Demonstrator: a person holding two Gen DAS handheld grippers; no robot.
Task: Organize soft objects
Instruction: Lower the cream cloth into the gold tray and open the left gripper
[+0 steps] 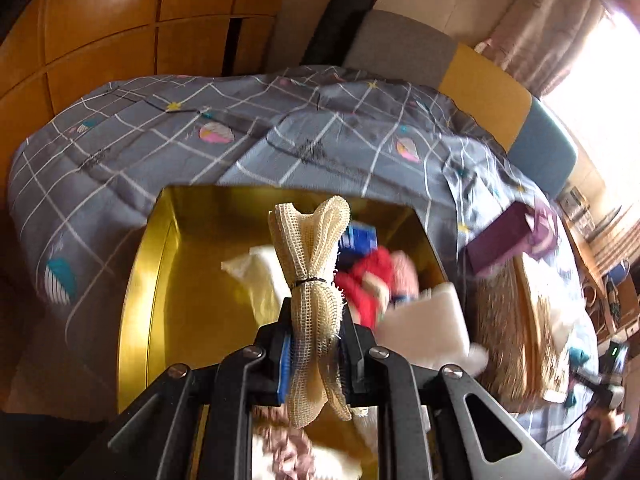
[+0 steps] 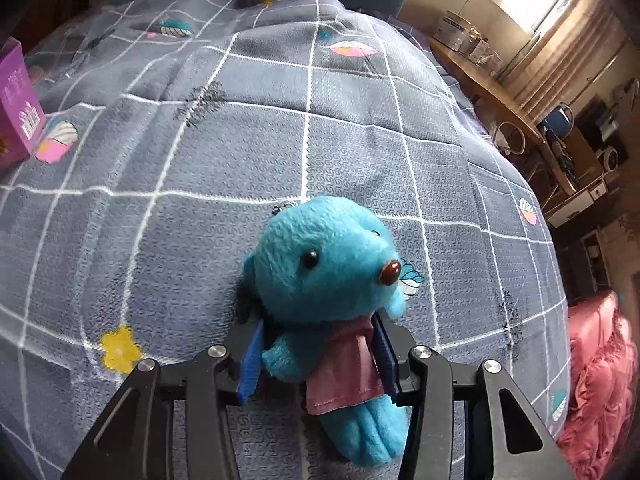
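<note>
The left gripper (image 1: 316, 344) is tilting down over a gold box (image 1: 160, 280) on the bed, its jaws clenching a tied cream mesh bundle (image 1: 316, 280). Blurred red, blue and white items are lying inside the box. The right gripper (image 2: 320, 354) is angling down at the quilt (image 2: 240, 140), jaws grasping a blue plush bear (image 2: 324, 272) by its pink-dressed body, the legs partly hidden.

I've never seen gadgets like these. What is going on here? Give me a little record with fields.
Setting: a bed with a grey patterned quilt
Left tool: shut on a cream mesh cloth bundle, above a yellow box
Yellow box contents: red cloth, white items, others blurred
Right tool: either side of a blue plush toy lying on the quilt; firm grip unclear
Nearby: purple box
</note>
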